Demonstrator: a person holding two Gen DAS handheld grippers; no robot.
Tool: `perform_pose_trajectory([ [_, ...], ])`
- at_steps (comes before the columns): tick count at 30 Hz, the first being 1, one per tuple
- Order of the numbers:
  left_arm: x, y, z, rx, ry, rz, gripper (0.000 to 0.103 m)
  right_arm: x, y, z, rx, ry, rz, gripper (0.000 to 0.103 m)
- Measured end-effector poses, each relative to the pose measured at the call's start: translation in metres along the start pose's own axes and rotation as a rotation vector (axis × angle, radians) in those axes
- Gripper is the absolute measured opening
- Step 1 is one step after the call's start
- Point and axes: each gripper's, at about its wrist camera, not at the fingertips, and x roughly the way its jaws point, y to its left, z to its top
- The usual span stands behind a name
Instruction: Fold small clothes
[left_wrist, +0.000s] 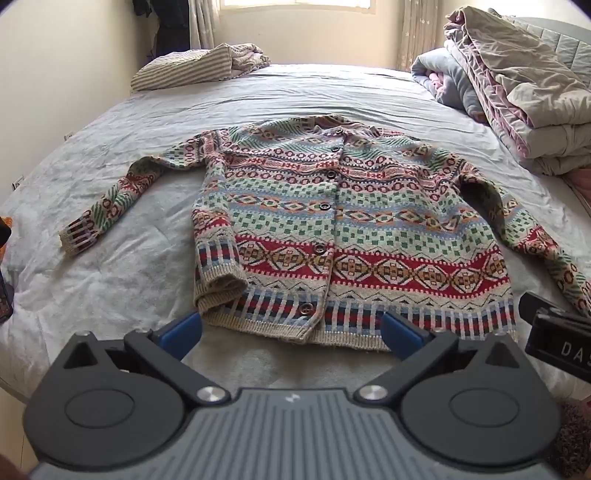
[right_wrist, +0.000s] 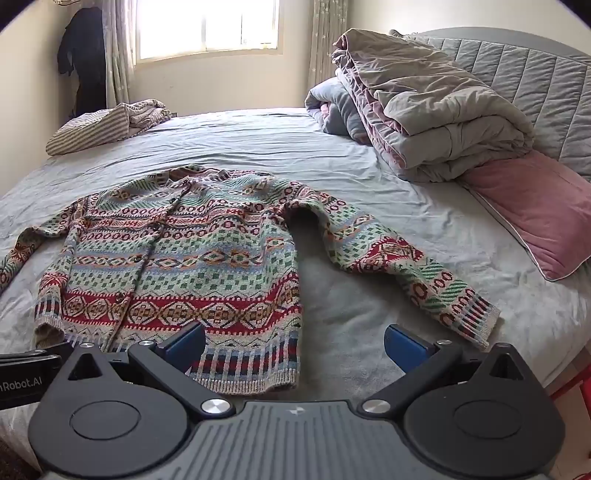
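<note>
A striped pillow (left_wrist: 177, 70) with a crumpled cloth on it lies at the far left corner of the bed (left_wrist: 110, 258), under the window (right_wrist: 207, 26). The patterned knit cardigan (left_wrist: 332, 229) lies flat and buttoned, front up, in the middle of the grey sheet, hem toward the cameras; its left-hand sleeve (left_wrist: 110, 203) stretches out to the side, and its right-hand sleeve (right_wrist: 399, 266) angles down toward the near edge. The left gripper (left_wrist: 291, 328) hovers just over the hem, blue fingers spread wide with nothing between them. The right gripper (right_wrist: 295, 347) hangs over the hem's right corner, equally wide apart and empty. At far right, folded quilts (right_wrist: 424, 110) are stacked above a pink pillow (right_wrist: 535, 210) against the padded headboard (right_wrist: 517, 74).
</note>
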Motion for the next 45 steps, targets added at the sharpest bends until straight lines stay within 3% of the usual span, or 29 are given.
perform_pose_trajectory([
  [7, -0.005, 0.008, -0.002, -0.009, -0.007, -0.04, 0.102, 0.002, 0.003, 0.0, 0.002, 0.03, 0.023, 0.103],
  [45, -0.002, 0.014, 0.002, -0.015, -0.006, -0.048, 0.102, 0.004, 0.022, 0.001, -0.073, 0.033, 0.028, 0.103],
])
